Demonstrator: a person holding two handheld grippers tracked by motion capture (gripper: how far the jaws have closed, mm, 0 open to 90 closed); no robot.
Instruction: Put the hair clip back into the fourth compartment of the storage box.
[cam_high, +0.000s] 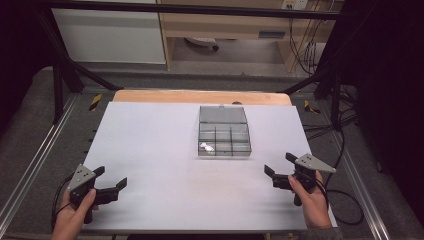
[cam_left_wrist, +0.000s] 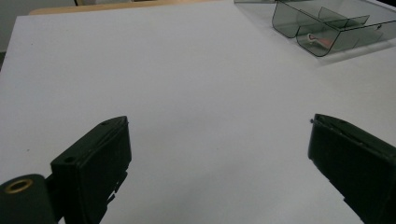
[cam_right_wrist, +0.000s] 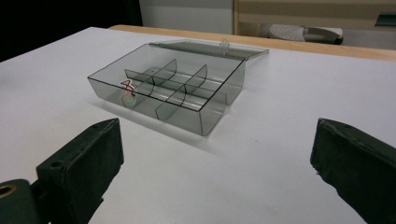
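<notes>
At the near edge of the white worktop (cam_high: 160, 150), the left gripper (cam_high: 111, 181) is held in the person's left hand (cam_high: 75, 215) at the near left corner, and the right gripper (cam_high: 279, 166) is held in the right hand (cam_high: 312, 197) at the near right. The fingers (cam_left_wrist: 93, 163) of the left gripper are seen spread wide apart with nothing between them, above bare white surface. The fingers (cam_right_wrist: 81, 168) of the right gripper are likewise spread wide and empty.

Farther in, near the middle of the worktop and well apart from both grippers, a clear grey plastic box (cam_high: 224, 140) is set, divided into small compartments. Its lid (cam_high: 222, 114) is laid open and flat behind it. A small pink and pale item (cam_right_wrist: 128, 91) is seen in the near left compartment; what it is cannot be told.

Beyond the white surface, a strip of wooden edge (cam_high: 200, 96) is visible, and behind that a wooden cabinet (cam_high: 225, 25).
</notes>
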